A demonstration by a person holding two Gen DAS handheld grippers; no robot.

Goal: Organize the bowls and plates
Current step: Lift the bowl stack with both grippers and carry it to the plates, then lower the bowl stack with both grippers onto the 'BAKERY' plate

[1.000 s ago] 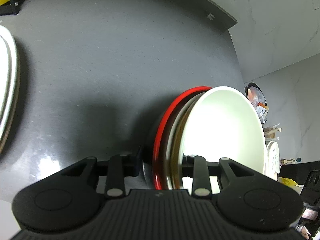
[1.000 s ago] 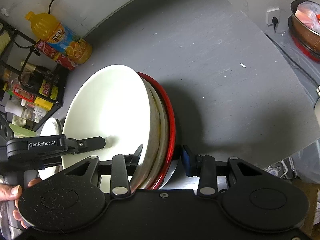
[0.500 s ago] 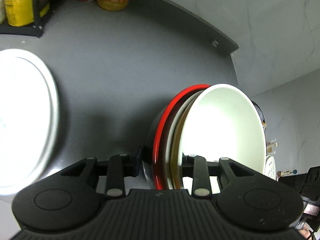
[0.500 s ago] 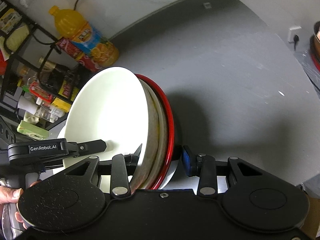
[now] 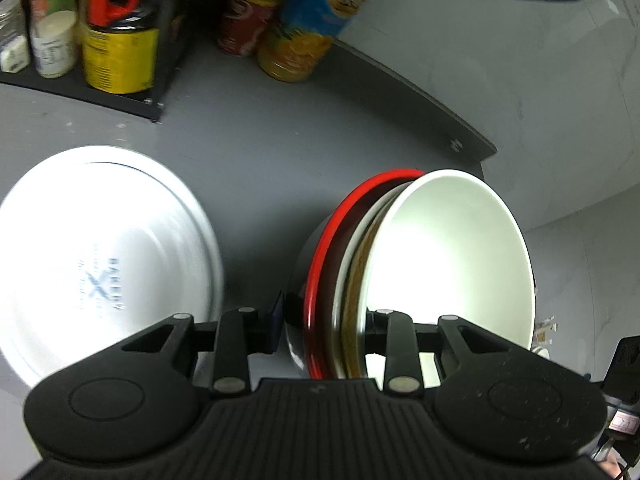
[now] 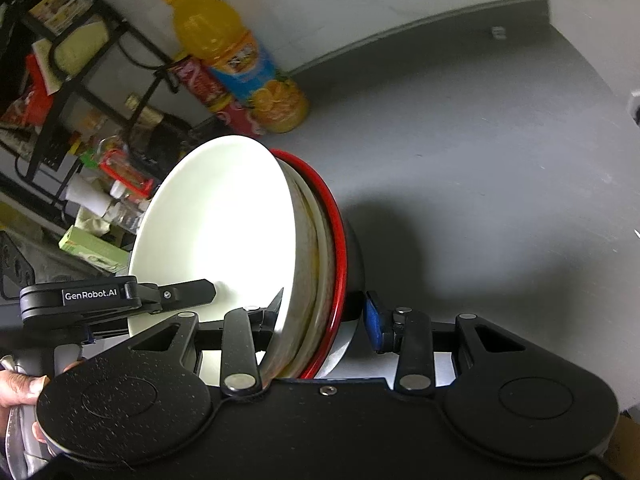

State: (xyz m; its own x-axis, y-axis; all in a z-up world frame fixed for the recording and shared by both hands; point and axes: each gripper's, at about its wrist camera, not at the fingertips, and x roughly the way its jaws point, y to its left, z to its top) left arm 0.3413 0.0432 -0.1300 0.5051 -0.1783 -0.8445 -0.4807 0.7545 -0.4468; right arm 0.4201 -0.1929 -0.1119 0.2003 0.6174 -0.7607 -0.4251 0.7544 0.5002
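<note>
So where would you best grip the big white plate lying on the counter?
By its rim: the plate lies flat on the counter with nothing else to grip. Come in low from the bare side facing the bowl stack, one finger sliding under the rim, one above.

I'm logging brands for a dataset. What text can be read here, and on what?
"GenRobot.AI": on the left gripper, seen from the right wrist.
"BAKERY": on the white plate, reading sideways; a faint X mark and the smaller lines beside it are too blurred.
Juice bottle label: blurred, unreadable.
Red can and rack jars: print unreadable.
</note>
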